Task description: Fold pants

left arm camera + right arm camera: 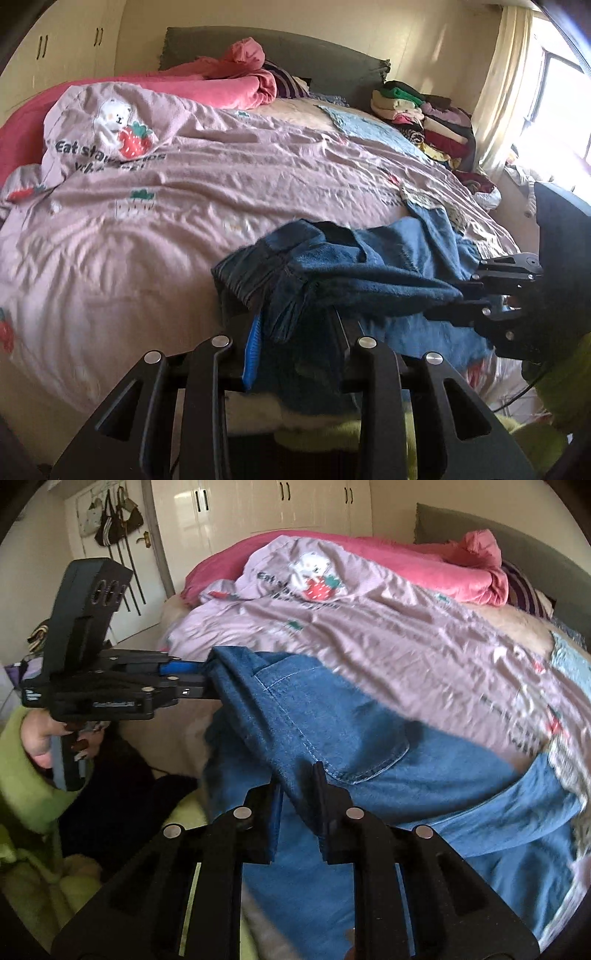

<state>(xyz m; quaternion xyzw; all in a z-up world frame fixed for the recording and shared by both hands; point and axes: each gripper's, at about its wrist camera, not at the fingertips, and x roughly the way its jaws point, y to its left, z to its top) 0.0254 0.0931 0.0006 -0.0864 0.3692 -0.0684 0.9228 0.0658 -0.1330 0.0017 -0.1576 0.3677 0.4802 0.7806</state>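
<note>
Blue denim pants [369,266] hang bunched between both grippers over the near edge of the bed. My left gripper [295,328] is shut on a thick bunch of the waistband. The right gripper [463,295] comes in from the right and clamps another part of the pants. In the right wrist view the pants [351,720] spread over the bed with a back pocket showing. There my right gripper [299,812] is shut on a denim fold, and the left gripper [207,686] pinches the upper edge at the left.
A lilac strawberry-print duvet [184,206] covers the bed, with a pink blanket [229,81] at the headboard. Folded clothes [424,122] are stacked at the far right by the curtain [502,92]. A hand in a green sleeve [33,746] holds the left gripper. Wardrobes [258,502] stand behind.
</note>
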